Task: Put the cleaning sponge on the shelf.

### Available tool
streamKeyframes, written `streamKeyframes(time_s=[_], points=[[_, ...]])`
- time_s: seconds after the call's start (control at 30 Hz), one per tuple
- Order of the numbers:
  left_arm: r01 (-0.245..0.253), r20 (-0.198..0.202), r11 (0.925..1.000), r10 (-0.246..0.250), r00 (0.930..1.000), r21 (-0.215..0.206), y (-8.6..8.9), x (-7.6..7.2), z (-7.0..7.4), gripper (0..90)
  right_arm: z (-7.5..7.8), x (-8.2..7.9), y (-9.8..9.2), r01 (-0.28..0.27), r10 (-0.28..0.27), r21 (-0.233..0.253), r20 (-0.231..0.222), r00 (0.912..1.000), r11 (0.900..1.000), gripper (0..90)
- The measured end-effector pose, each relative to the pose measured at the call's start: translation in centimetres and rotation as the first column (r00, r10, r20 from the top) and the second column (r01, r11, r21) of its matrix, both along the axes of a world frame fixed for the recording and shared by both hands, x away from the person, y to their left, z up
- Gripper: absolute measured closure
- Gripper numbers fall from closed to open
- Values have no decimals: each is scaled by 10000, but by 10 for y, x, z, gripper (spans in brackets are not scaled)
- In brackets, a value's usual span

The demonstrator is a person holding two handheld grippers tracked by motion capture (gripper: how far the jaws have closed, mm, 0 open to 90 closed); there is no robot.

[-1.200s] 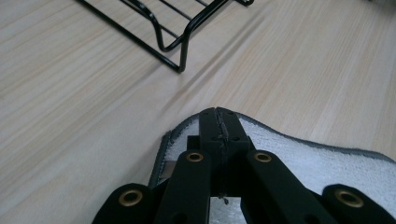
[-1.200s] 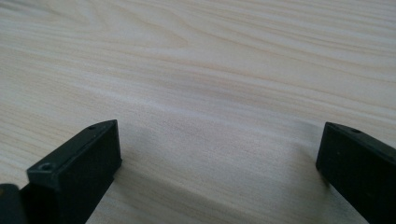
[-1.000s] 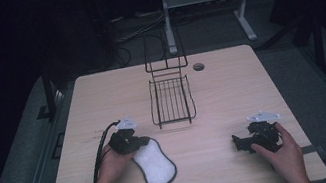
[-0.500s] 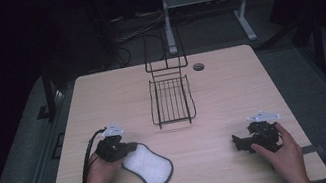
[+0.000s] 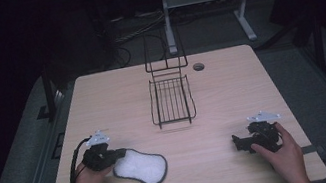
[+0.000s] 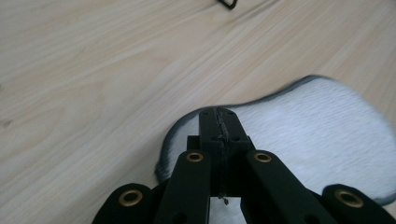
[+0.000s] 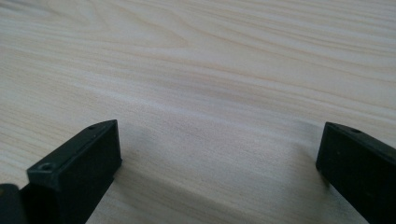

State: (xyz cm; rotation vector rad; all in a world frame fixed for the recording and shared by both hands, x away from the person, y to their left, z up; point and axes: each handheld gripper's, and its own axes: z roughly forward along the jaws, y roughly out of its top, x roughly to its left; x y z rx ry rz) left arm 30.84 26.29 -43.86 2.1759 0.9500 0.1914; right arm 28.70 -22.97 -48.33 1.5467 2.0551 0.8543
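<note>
Over the last second I have dragged the white fleecy pad (image 5: 140,166) toward the near left of the table (image 5: 232,94), and it has swung round on the way. My left gripper (image 5: 116,155) is clamped tight on its dark-trimmed left edge. I judge this a repositioning pull, away from the wire rack (image 5: 171,100) that stands well off at the far middle. The pad's long axis now runs left to right, its free end angled slightly nearer. My right gripper (image 5: 237,142) rests wide, holding nothing.
</note>
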Motion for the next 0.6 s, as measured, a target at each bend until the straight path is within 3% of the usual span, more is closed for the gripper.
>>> streamKeyframes(time_s=[0.17, 0.37, 0.6], points=[[347, 213, 9991, -342, 9992, -246, -16, -10, 7, 896, 0, 0, 0, 6, -6, 4, -4, 10000, 10000, 0], [815, 375, 9965, -807, 9960, -196, -37, -24, 9, 896, 0, 0, 0, 1, -1, -2, -2, 10000, 10000, 0], [1324, 101, 9910, -1322, 9912, -218, -56, -39, 4, 896, 0, 0, 0, 2, -2, -3, 0, 10000, 10000, 0]])
